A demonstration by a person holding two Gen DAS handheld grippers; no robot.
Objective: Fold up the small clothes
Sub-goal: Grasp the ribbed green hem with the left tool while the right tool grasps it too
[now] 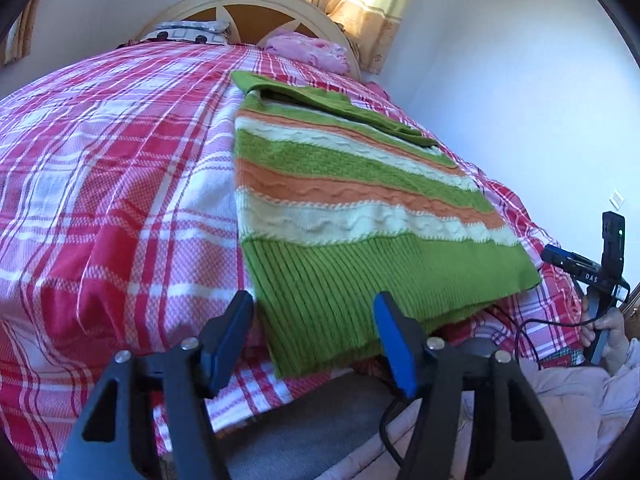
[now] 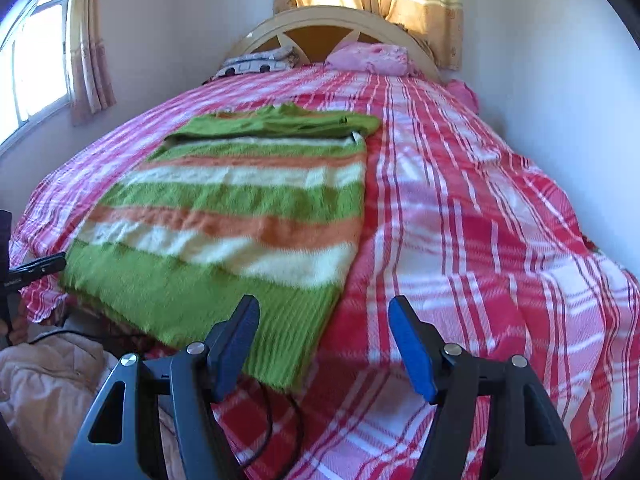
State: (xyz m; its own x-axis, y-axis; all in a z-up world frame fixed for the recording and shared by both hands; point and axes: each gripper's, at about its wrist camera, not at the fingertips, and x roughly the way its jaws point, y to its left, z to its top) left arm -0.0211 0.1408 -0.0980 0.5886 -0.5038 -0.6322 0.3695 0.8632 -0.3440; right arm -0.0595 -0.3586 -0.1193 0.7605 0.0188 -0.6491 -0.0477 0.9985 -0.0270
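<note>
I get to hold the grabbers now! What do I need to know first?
Left gripper: open, nothing held, jaws on either side of the sweater's near left corner.
Right gripper: open, nothing held, by the near right corner.
The striped sweater lies flat on the checked bedspread, its green hem toward you at the foot of the bed.
Done: the sleeves look folded in across the top, so it makes a tidy rectangle.
Left: probably pinch both hem corners and fold the bottom up toward the collar.
</note>
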